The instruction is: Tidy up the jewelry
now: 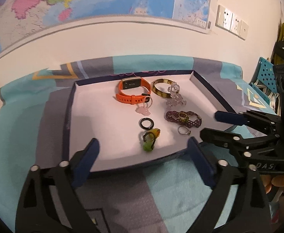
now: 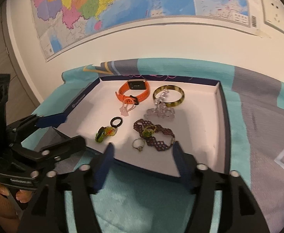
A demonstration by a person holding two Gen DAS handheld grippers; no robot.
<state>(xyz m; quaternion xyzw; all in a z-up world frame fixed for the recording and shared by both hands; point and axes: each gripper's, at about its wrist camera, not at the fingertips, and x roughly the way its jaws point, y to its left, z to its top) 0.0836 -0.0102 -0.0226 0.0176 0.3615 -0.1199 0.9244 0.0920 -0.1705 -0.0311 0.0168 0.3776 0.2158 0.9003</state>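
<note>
Both grippers, the left gripper (image 1: 144, 151) and right gripper (image 2: 142, 155), hover with jaws wide open and empty at the near edge of a shallow white tray (image 1: 83, 120) holding the jewelry. Nothing seems picked yet; the next move likely needs a fine pinch on the small silver ring (image 2: 139, 144). The tray sits on a teal and grey cloth (image 1: 171, 190), below a wall map (image 2: 122, 5).

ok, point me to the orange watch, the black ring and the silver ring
orange watch (image 1: 130, 98), left wrist view, on the front strap.
black ring (image 1: 147, 123), left wrist view, on its left rim.
silver ring (image 2: 135, 143), right wrist view, on the left side of the band.
</note>
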